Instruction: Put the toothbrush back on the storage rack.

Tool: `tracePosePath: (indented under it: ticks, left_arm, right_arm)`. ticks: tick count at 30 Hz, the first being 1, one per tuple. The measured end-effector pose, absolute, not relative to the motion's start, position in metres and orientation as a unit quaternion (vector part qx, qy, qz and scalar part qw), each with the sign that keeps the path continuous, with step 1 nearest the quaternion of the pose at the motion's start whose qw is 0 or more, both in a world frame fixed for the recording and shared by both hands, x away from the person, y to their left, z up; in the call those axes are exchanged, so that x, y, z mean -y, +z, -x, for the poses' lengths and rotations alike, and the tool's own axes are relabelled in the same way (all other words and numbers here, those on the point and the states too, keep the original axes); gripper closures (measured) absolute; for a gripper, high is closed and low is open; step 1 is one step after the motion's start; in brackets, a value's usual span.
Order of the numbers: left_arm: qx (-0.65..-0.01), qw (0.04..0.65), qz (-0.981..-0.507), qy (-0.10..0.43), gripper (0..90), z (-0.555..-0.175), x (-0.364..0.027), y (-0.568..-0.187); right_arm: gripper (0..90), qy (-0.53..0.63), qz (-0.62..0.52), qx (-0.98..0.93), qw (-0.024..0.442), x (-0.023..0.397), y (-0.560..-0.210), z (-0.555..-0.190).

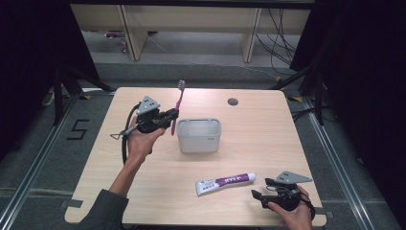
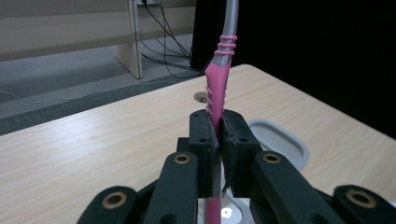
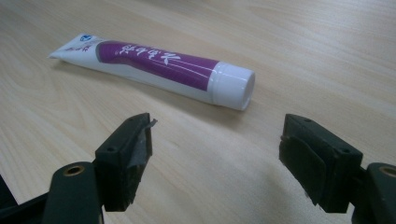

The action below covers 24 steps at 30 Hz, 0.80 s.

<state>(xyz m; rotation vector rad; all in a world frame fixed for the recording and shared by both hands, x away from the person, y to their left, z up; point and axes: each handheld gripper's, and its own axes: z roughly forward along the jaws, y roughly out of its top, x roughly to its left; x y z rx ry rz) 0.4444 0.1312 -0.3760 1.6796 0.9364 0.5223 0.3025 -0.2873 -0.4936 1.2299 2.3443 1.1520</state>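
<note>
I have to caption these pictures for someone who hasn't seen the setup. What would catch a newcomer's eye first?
First the pink toothbrush, clamped upright in the left claw above the table, bristles up, just left of the empty grey tub at the table's middle. Next the purple-and-white toothpaste tube, lying flat near the front edge. The right claw is open just short of its white cap, not touching it.

A pale wooden table with rounded corners (image 1: 268,143) stands on grey carpeted floor (image 1: 201,72); black curtains (image 1: 28,57) flank light wooden panel furniture (image 1: 191,19); loose black cables (image 1: 277,43) trail behind.
</note>
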Motion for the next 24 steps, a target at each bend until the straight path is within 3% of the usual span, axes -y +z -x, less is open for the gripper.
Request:
tracePosePath:
  ticks: [1, 24]
  left_arm:
    - [-0.396, 0.542, -0.707, 0.222, 82.8, -0.446, -0.13, -0.376]
    - [-0.399, 0.554, -0.694, 0.229, 82.8, -0.469, -0.107, -0.387]
  right_arm:
    - [26.1, 0.396, -0.438, -0.8, 0.11, 0.286, -0.493, -0.301]
    - [26.1, 0.4, -0.425, -0.803, 0.123, 0.288, -0.494, -0.302]
